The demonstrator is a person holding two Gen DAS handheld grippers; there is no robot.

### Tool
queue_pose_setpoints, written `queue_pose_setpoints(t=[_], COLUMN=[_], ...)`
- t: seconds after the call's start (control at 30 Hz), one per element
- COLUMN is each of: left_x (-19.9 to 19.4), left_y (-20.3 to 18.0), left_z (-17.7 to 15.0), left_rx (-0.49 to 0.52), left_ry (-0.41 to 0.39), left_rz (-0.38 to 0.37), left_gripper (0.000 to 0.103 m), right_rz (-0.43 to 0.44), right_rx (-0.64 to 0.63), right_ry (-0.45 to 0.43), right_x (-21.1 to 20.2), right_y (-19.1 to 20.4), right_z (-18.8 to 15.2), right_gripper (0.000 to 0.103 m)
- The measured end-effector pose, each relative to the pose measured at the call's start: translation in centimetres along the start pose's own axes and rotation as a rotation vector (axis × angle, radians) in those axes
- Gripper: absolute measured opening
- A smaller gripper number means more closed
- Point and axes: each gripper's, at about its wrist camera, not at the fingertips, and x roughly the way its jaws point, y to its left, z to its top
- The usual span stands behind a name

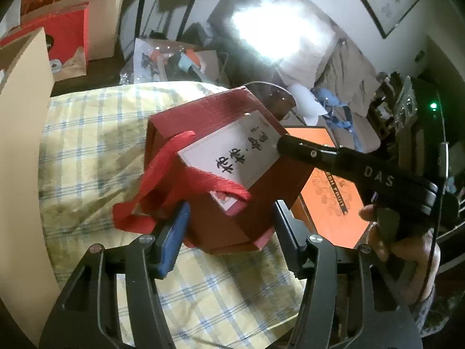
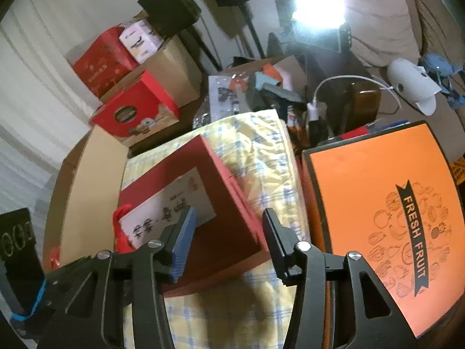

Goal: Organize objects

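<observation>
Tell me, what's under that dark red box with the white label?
The red box rests on a yellow checked cloth, with its red ribbon handle draped across the top. Whatever lies beneath the cloth is covered, and the box's inside is hidden.

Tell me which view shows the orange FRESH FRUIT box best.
The right wrist view: the orange box shows nearly its whole lid and the readable banner. In the left wrist view the orange box is largely hidden behind the red box and the right gripper.

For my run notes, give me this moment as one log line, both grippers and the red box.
left gripper: astride red box corner, grip unclear | right gripper: astride its other end, grip unclear | box: on checked cloth, beside orange box
</observation>
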Motion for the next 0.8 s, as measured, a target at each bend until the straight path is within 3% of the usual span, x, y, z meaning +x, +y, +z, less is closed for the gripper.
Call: queue_pose_setpoints(t=[0.43, 0.8], left_x=[0.1, -0.4], left_y=[0.9, 2.1], left_z=[0.8, 2.2], left_rx=[-0.033, -0.045], left_ry=[0.015, 0.015], left_rz=[-0.008, 0.069], left_gripper=[0.050, 0.054], right_rz=[-0.002, 0.033], right_rx=[-0.071, -0.131], right_ry=[0.024, 0.041], right_x=[-1.2, -1.8], right_y=[1.7, 4.9], right_z=[-2.7, -6.6], right_gripper=[0.046, 0.046])
